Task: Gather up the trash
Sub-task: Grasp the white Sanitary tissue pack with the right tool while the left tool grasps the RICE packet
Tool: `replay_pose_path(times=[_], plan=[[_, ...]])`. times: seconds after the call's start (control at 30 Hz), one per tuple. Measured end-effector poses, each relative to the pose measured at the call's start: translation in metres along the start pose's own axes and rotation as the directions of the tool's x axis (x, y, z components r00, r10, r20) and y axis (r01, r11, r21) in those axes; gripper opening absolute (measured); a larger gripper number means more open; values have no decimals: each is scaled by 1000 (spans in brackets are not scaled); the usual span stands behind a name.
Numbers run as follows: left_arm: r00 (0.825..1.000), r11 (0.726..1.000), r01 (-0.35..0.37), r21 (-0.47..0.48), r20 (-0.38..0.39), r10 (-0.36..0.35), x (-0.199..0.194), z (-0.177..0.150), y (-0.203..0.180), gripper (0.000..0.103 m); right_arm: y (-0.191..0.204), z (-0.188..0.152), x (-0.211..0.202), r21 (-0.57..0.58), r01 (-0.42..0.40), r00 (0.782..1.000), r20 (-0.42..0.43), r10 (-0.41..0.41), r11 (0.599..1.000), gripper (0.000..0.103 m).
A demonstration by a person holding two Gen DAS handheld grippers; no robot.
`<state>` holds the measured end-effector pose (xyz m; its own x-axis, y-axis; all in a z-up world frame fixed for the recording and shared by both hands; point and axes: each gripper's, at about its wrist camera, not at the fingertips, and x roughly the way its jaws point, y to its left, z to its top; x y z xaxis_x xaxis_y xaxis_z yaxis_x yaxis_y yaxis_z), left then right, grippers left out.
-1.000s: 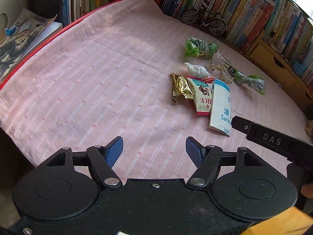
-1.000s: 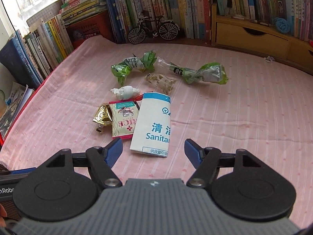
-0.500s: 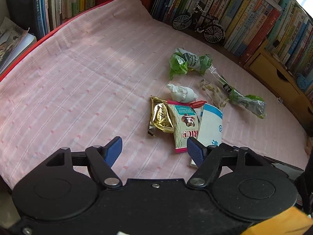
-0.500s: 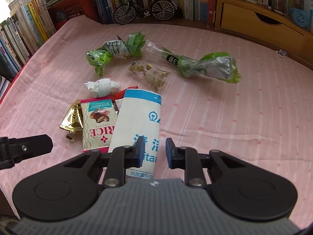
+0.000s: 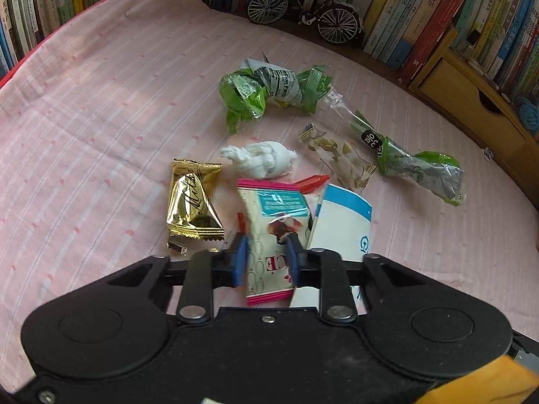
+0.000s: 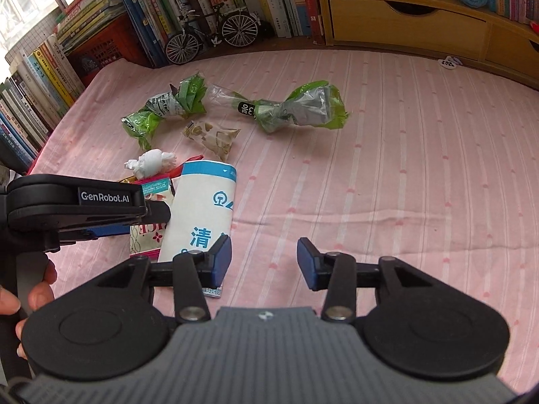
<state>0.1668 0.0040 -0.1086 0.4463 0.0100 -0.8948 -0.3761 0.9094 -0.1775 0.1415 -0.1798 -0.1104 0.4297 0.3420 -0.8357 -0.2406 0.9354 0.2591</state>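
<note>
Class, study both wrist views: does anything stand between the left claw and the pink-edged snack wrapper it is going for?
Nothing visible does. The left claw already has the pink-edged snack wrapper between its closing fingers. The gold wrapper lies beside it on one side, and the white and blue packet on the other, neither in the way.

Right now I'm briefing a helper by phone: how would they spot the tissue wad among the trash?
On the pink cloth, find the litter cluster in front of the toy bicycle. The tissue wad lies mid-cluster, between the green wrapper and the gold packet; it is the only plain white, twisted, unprinted piece.
</note>
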Motion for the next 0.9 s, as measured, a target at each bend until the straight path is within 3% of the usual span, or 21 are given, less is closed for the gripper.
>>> replay_pose_path(times=[0.1, 0.27, 0.53, 0.6, 0.67, 0.7, 0.83, 0.9], plan=[[999, 999, 32, 2, 24, -32, -12, 1, 7, 13, 5, 0, 4, -5, -29, 1000, -9, 29, 1000, 69], [999, 1000, 9, -2, 41, -9, -32, -4, 26, 12, 29, 4, 16, -64, -66, 998, -21, 65, 996, 81], [998, 997, -65, -44, 24, 66, -56, -27, 61, 16, 59, 9, 45, -142, -22, 999, -45, 15, 990, 86], [994, 993, -108, -52, 13, 108, -55, -33, 66, 29, 62, 11, 48, -152, -12, 999, -38, 6, 988, 86], [990, 988, -138, -70, 6, 139, -53, -37, 69, 46, 64, 11, 48, -166, -5, 1000, -28, 0, 986, 69], [989, 986, -147, -80, 8, 148, -52, -38, 69, 51, 64, 11, 47, -173, 1, 1000, -22, -5, 985, 65], [987, 983, -160, -84, 11, 162, -45, -38, 61, 63, 56, 12, 43, -152, 2, 1000, -13, -4, 988, 53], [985, 983, -168, -74, 22, 170, -39, -34, 51, 74, 51, 12, 40, -133, 4, 1000, -10, -6, 991, 52]])
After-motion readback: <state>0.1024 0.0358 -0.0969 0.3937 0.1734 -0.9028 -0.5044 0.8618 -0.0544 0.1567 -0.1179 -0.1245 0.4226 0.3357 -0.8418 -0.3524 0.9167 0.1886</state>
